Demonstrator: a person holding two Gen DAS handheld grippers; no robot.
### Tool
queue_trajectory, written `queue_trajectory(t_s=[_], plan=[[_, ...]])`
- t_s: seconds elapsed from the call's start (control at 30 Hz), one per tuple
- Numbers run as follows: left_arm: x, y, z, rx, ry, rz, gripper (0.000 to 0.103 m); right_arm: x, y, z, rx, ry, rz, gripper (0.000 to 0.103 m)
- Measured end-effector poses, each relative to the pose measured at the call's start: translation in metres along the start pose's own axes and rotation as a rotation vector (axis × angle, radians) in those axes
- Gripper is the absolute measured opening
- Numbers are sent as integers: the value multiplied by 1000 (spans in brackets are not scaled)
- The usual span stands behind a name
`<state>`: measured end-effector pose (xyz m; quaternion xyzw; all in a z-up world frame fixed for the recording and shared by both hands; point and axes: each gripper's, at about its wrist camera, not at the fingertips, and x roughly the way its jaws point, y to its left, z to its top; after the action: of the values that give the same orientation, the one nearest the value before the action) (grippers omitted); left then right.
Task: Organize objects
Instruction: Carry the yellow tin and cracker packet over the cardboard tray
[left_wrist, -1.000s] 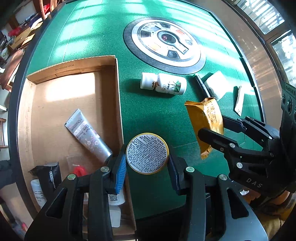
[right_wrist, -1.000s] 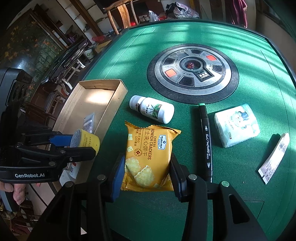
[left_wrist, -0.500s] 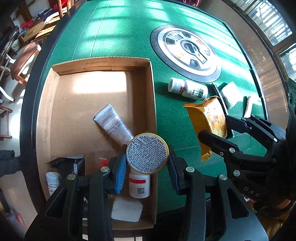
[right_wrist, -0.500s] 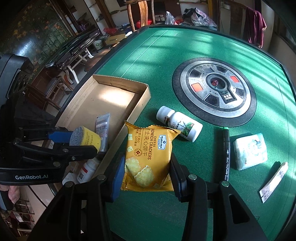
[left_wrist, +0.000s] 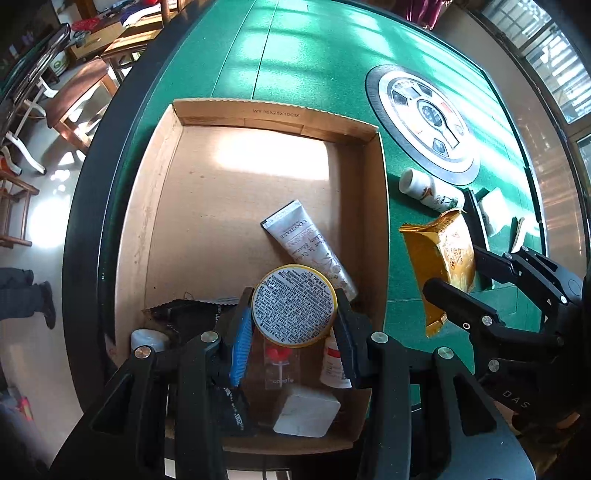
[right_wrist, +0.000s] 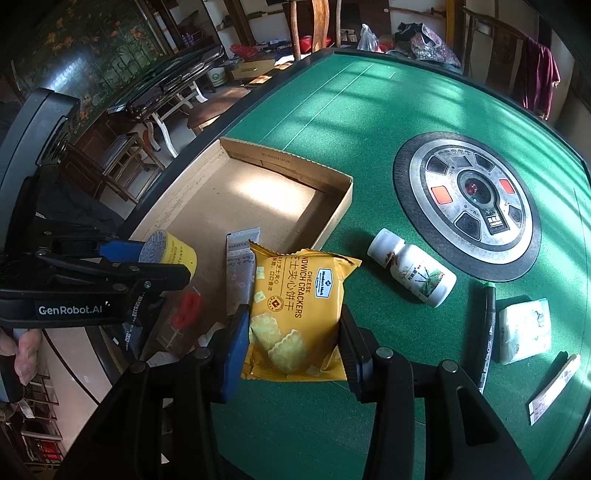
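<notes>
Left gripper (left_wrist: 294, 317): jaws clamped on either side of a round yellow tin (left_wrist: 294, 306), held above the near end of the cardboard box (left_wrist: 273, 117); right gripper (right_wrist: 293, 349): jaws clamped on a yellow cracker packet (right_wrist: 295, 310), held just beyond the box's right wall over the green table (right_wrist: 369, 110). Box: far half bare; near end holds a silver tube (left_wrist: 308, 242), a white block (left_wrist: 306, 415), a dark sachet (left_wrist: 184, 314). Partly hidden by the fingers: a red-marked clear packet (left_wrist: 279, 363) and a small white bottle (left_wrist: 332, 363), labels unreadable.
</notes>
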<state>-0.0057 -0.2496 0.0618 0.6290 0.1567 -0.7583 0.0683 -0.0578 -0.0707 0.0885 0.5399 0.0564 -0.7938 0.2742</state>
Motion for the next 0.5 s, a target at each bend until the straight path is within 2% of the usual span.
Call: queue_trajectory(t_s=[0.3,0.5], plan=[[6,22,2,-36,7,9,40,3,4,7,5,2,-3,45],[14,33,15,-61,4,-5,40,7,6,10,8,8,-3,45]])
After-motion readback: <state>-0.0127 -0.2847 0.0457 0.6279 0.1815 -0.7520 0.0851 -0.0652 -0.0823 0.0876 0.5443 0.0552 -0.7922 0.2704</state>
